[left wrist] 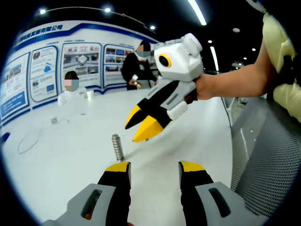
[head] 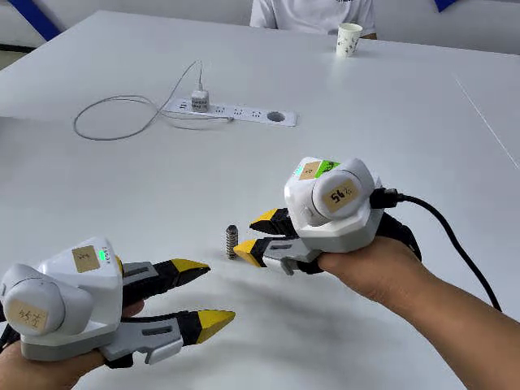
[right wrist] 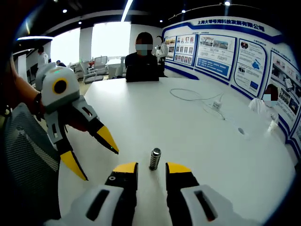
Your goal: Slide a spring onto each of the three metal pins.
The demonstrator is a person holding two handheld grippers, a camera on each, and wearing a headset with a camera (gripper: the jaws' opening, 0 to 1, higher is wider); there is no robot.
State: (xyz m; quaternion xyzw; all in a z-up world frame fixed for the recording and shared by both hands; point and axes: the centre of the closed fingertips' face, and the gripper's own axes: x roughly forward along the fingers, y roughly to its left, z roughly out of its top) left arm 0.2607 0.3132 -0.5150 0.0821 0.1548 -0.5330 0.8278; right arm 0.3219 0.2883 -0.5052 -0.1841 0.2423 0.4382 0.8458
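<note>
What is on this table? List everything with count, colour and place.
spring: one, grey, upright, just ahead of the tips of the right hand-held gripper
power strip: one, white, far left, plug in it
cable: one, white, looping left of the strip
paper cup: one, white, far edge
table: one, white
person: one, white shirt, beyond far edge
left hand-held gripper: one, white, black and yellow, open, near left
right hand-held gripper: one, same colours, open, centre right
</note>
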